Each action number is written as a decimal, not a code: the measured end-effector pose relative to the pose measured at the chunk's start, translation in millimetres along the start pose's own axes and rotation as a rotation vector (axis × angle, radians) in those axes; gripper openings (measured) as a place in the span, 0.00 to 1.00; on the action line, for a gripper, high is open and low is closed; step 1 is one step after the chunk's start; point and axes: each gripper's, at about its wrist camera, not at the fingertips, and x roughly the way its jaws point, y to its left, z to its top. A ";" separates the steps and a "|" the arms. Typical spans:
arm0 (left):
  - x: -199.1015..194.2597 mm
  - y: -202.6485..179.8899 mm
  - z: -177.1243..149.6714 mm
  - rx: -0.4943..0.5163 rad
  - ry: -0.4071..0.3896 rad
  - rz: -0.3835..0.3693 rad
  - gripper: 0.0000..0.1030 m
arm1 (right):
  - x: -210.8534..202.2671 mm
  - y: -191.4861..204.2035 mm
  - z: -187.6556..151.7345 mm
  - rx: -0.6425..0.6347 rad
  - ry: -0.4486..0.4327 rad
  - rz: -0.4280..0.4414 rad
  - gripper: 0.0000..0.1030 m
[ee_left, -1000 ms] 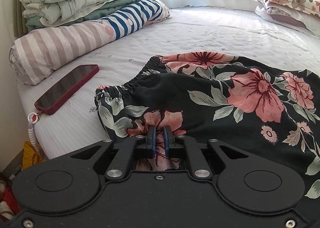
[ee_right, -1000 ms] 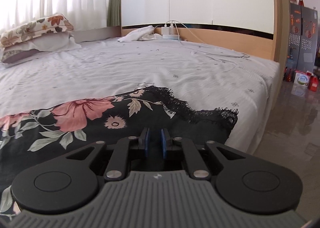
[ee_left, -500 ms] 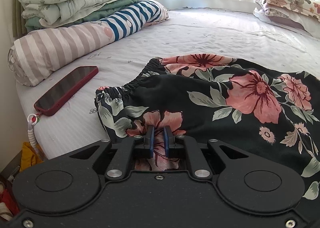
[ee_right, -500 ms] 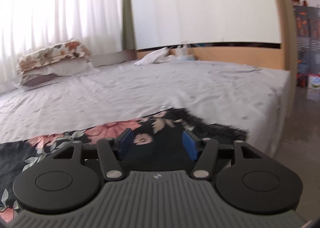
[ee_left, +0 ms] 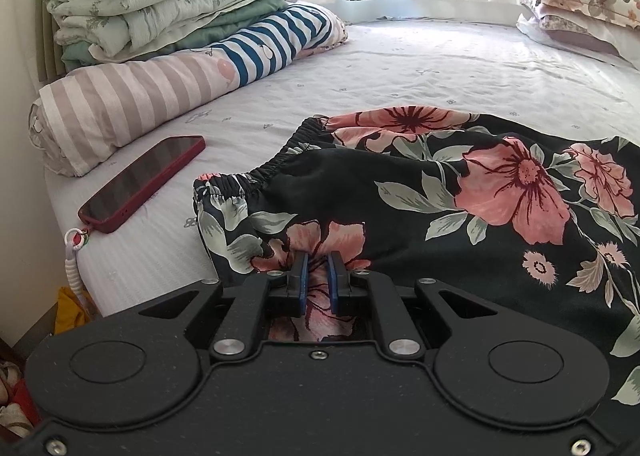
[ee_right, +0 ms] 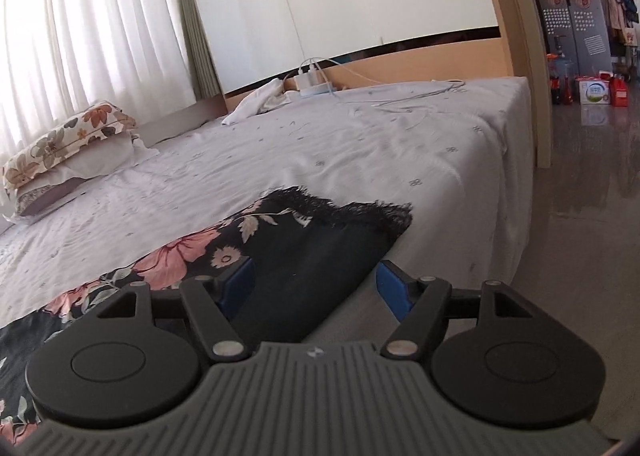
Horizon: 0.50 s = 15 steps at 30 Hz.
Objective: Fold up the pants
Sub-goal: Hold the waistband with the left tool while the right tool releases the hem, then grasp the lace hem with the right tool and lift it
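The left tongs (ee_left: pixel 317 276) pinch the floral pants (ee_left: pixel 460 191) near the gathered waistband (ee_left: pixel 256 175); the right tongs (ee_right: pixel 314 288) are opening over the lace-trimmed hem (ee_right: pixel 352 211), gripping nothing. The pants lie along the bed (ee_right: pixel 400 143) edge. Being slippery, thin fabric, they could slide off the side if tugged.

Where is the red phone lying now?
In the left wrist view, the phone lies on the bed, at left, between the striped roll and the pants' waistband.
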 end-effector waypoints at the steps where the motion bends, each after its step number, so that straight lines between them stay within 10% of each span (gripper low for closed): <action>1: 0.2 0.3 0.3 0.000 0.001 -0.002 0.11 | 2.4 3.3 -0.6 -0.008 0.007 0.008 0.79; 10: 0.4 -2.0 -0.8 0.012 -0.006 0.012 0.11 | -1.8 31.5 -10.4 -0.142 0.002 0.161 0.81; 15: 0.4 -3.3 -1.7 0.024 -0.010 0.015 0.11 | -2.1 26.3 -12.9 -0.091 -0.006 0.057 0.81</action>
